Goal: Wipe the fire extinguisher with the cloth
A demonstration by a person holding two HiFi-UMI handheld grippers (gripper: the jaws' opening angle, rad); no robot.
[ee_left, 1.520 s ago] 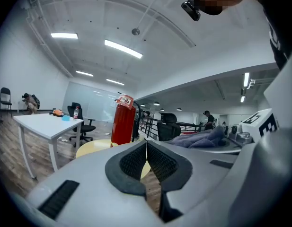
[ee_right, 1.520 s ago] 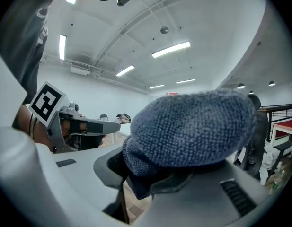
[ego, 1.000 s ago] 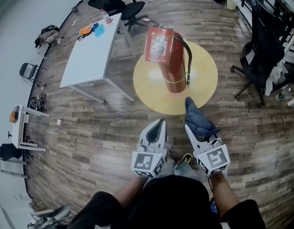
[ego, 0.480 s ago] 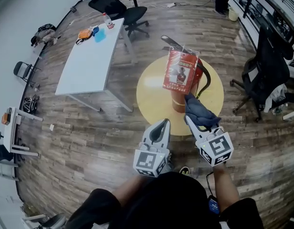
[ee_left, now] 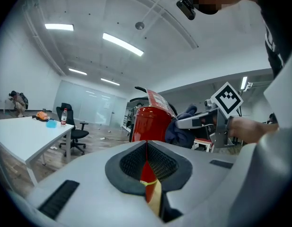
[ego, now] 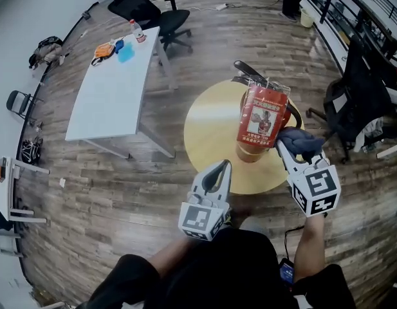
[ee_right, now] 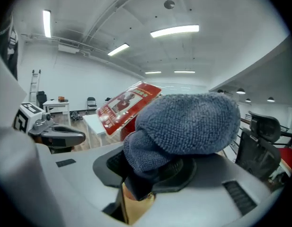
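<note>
The red cylindrical fire extinguisher stands on the round yellow wooden desk; the right tongs clench the blue-grey terry cloth just beside it, while the left tongs are clenched on nothing

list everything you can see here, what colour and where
fire extinguisher: one, red, upright on the round table
round table: one, yellow, centre of the wooden floor
white table: one, left of the round table
bottle: one, clear with a red cap, far end of the white table
office chairs: two, black, one beyond the white table, one at far right
cloth: one, blue-grey, in the right claw beside the extinguisher
left claw: shut, empty
right claw: shut on the cloth
</note>
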